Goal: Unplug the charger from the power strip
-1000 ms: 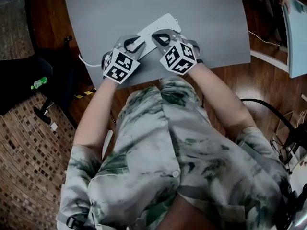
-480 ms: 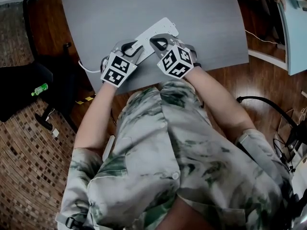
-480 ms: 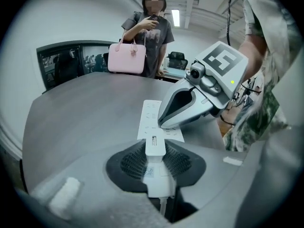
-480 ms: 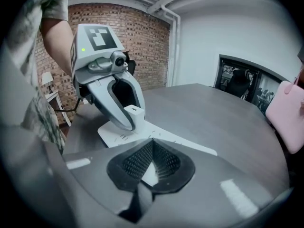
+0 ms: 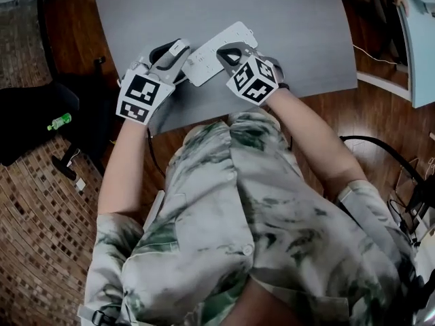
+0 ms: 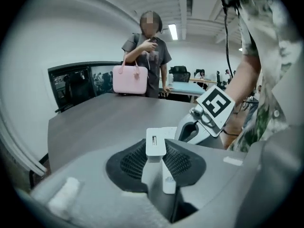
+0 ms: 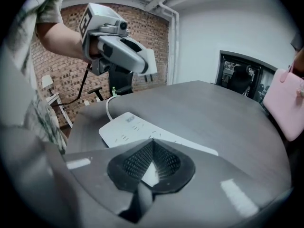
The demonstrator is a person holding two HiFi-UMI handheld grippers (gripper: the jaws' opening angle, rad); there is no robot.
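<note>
The white power strip [image 5: 216, 48] lies on the grey table [image 5: 292, 19], its cable [image 7: 110, 109] running off the near end. My right gripper [image 5: 226, 51] rests its shut tips on the strip [image 7: 135, 127], and in the right gripper view my right gripper [image 7: 153, 145] shows nothing between its pads. My left gripper [image 5: 175, 49] is off to the strip's left, raised above the table. It is shut on the white charger [image 6: 155, 145], whose prongs [image 7: 151, 68] hang free of the sockets. My left gripper [image 6: 156, 148] faces the right gripper.
A person [image 6: 148, 51] stands at the table's far side beside a pink bag [image 6: 129, 80]. Black chairs and a green bottle [image 5: 57, 120] sit on the floor at the left. A light desk [image 5: 418, 46] stands at the right.
My left gripper has pulled away from the strip to the left and upward, taking the charger with it. The right gripper has stayed on the strip.
</note>
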